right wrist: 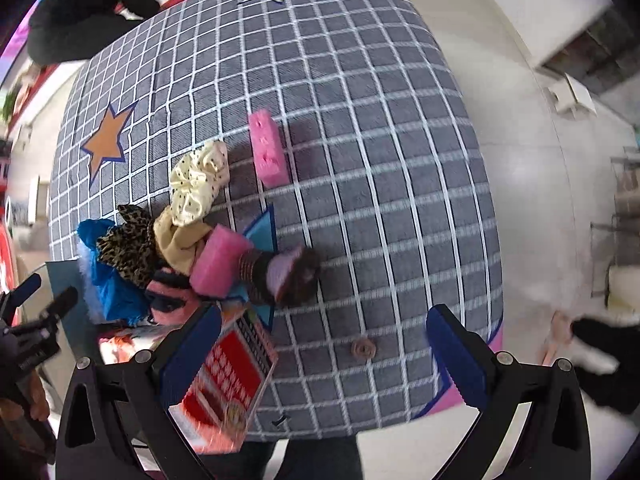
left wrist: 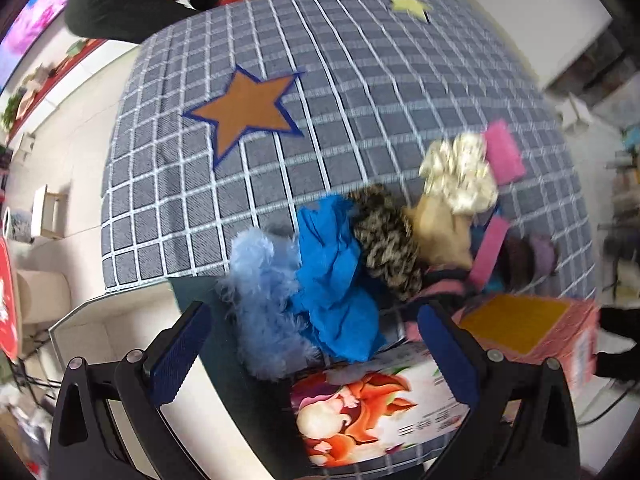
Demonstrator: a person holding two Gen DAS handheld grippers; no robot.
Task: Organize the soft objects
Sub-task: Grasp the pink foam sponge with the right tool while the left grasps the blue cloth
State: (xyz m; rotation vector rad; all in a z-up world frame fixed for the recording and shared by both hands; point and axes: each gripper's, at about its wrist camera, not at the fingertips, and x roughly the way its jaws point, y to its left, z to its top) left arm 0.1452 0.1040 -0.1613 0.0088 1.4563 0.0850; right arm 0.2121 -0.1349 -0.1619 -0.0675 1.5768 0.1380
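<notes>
Left gripper (left wrist: 316, 352): jaws wide, empty, poised above the near edge of the pile, probably lining up a pick. Right gripper (right wrist: 324, 354): jaws wide, empty, over bare checked mat (right wrist: 360, 160).

Soft objects heaped at the mat's near left: fluffy pale-blue feathery piece (left wrist: 260, 304), crinkled blue cloth (left wrist: 332, 276), leopard-print scrunchie (left wrist: 384, 248), cream dotted scrunchie (right wrist: 198, 182), pink sponge block (right wrist: 218, 266). A second pink sponge (right wrist: 268, 152) lies apart, farther out. Printed cartons (left wrist: 368, 412) sit nearest, likely the destination.

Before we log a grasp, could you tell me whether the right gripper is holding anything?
No, the right gripper is open with nothing between its fingers.
</notes>
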